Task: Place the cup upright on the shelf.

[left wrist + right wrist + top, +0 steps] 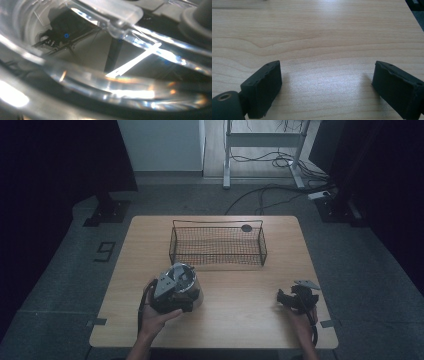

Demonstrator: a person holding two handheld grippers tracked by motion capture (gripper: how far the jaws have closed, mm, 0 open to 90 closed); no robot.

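Left gripper (172, 292) was held against a clear plastic container (192, 287) near the table's (240, 320) front edge; whether its jaws were apart or clamped could not be told, the container's wall (105, 85) being pressed close before its camera. Right gripper (325, 85) was seen low over bare wood, jaws wide apart. A wire basket (217, 245) was set beyond both.

A light wooden worktop (240, 320) stands on grey carpet (350, 270) in dim light, with a white wall (160, 145) at eleven o'clock and a cabled metal frame (262, 140) at one o'clock.
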